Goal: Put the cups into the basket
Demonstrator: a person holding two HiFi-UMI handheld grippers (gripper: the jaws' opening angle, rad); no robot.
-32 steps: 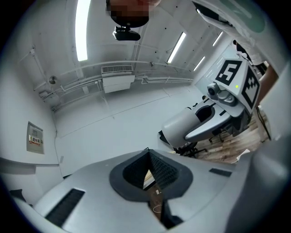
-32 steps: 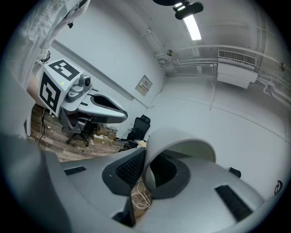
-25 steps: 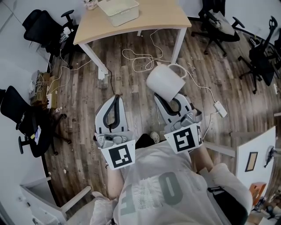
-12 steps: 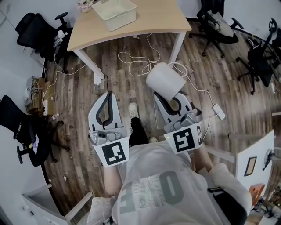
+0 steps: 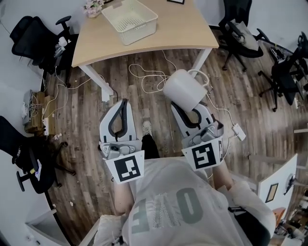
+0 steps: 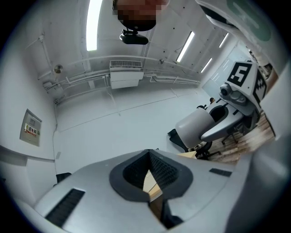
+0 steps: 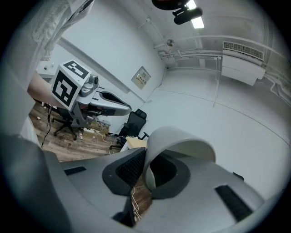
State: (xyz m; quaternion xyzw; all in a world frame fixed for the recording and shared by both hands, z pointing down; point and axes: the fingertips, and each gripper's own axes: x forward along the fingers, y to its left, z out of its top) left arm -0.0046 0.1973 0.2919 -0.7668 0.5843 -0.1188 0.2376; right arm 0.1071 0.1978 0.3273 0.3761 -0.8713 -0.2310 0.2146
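A white mug (image 5: 184, 88) with a handle hangs tilted over the wooden floor, and my right gripper (image 5: 190, 108) is shut on its rim. In the right gripper view the mug's wall (image 7: 182, 142) sits pinched between the dark pads (image 7: 132, 167). My left gripper (image 5: 123, 103) is beside it at the left, shut and holding nothing; its own view shows only the closed tips (image 6: 148, 152). The cream basket (image 5: 129, 19) stands on the wooden table (image 5: 178, 29) ahead, well beyond both grippers. The mug (image 6: 195, 128) also shows in the left gripper view.
Cables (image 5: 149, 79) lie on the floor before the white table legs (image 5: 95, 79). Black office chairs stand at the left (image 5: 33, 33) and right (image 5: 240, 33). A small flower pot (image 5: 93, 6) is at the table's far left corner.
Both grippers and the mug have advanced toward the table; the table and basket now sit lower and larger in the head view. The grip on the mug is unchanged.
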